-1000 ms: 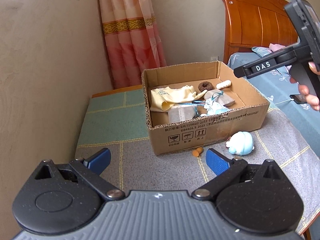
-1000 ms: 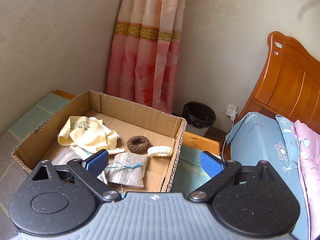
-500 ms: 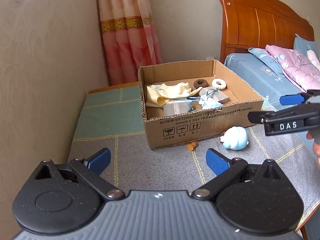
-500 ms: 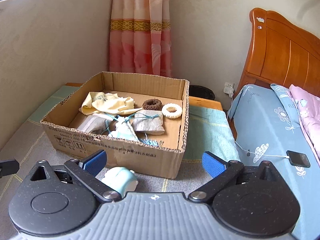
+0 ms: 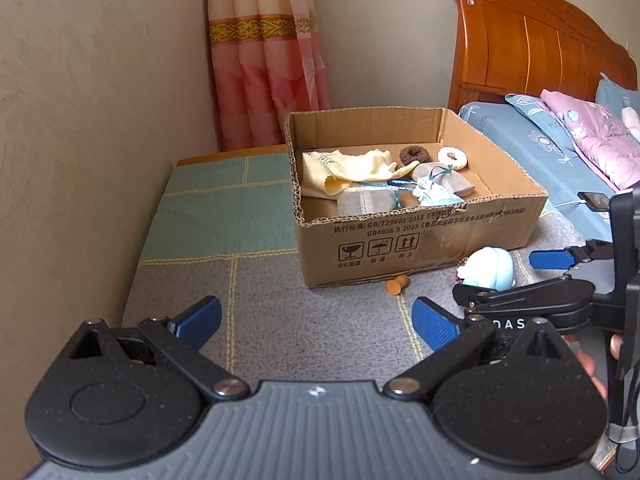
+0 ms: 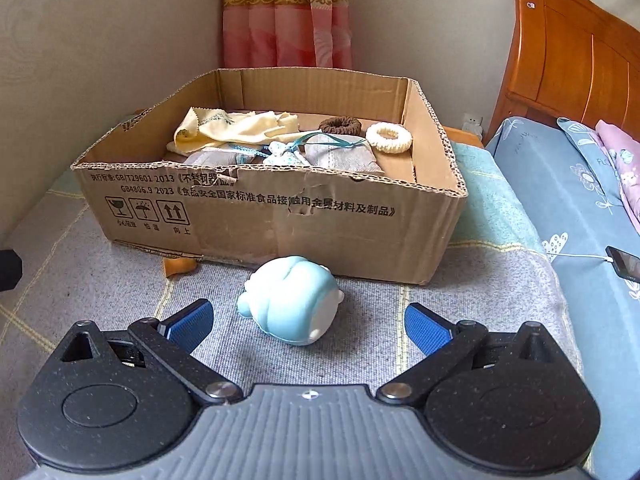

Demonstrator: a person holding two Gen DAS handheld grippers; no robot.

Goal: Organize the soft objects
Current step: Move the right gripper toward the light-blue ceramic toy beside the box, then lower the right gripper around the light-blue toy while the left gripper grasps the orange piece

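A cardboard box (image 5: 420,240) (image 6: 280,216) stands on the cloth-covered table. In it lie a yellow cloth (image 6: 236,126), a brown scrunchie (image 6: 340,125), a white scrunchie (image 6: 389,139) and grey sachets (image 6: 340,156). A light-blue soft toy (image 6: 292,300) (image 5: 486,269) lies on the table in front of the box. My right gripper (image 6: 308,322) is open, low over the table, with the toy just ahead between its fingers. My left gripper (image 5: 316,322) is open and empty, farther back. A small orange object (image 5: 397,283) lies by the box's front.
A wall runs along the left of the table. A bed with a wooden headboard (image 5: 532,52) and blue sheet (image 6: 580,208) is on the right. A phone on a cable (image 6: 622,262) lies on the bed. A curtain (image 5: 264,60) hangs behind.
My right gripper has come down from above the box to table height in front of the blue toy. My left gripper has shifted slightly back; both stay open.
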